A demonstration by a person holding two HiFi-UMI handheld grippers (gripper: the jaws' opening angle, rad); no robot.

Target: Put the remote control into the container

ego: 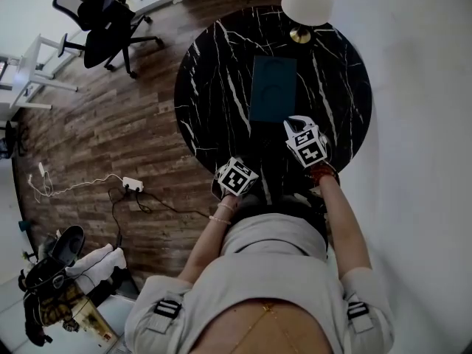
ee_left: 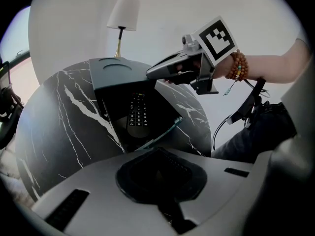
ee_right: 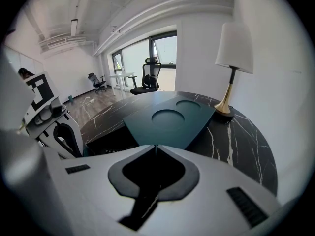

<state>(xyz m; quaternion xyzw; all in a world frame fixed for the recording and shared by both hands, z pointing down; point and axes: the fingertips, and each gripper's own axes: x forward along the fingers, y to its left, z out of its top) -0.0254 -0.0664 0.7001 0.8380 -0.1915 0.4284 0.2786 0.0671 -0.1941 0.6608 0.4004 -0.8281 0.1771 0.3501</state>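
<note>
**Shut jaws, and the remote control already in its container**

Closest to the lens in the left gripper view are the left gripper's [ee_left: 158, 152] own jaws. They are pressed fully together with nothing between them. Just past them lies the remote control [ee_left: 138, 114], buttons up, its length running away from the gripper. It rests inside the open lower part of the dark container [ee_left: 106, 102], apart from both grippers.

A teal lid [ee_right: 170, 121] with two round recesses sits above and behind that opening. A thin, clear edge runs along the container's near right side. It may be a transparent wall, but the wide-angle view is too dim to be sure.

The right gripper [ee_right: 155, 147] is closed as well, its pads meeting in a thin line and gripping nothing. Seen from the left gripper, its tips hang by the lid's near right corner. Whether they touch it cannot be told. A bead bracelet [ee_left: 238, 65] circles the wrist behind it.

The container stands on a round black marble table [ego: 214, 72] with white veins. It sits between the person and a lamp [ee_right: 232, 70], which has a white shade and a brass stem and stands at the far edge.

From the head view, both grippers hover over the table's near side, the left one nearer the rim. Beyond the table are a wood floor [ego: 110, 131], a black office chair [ego: 107, 24] and a white power strip with trailing cables [ego: 131, 185].
</note>
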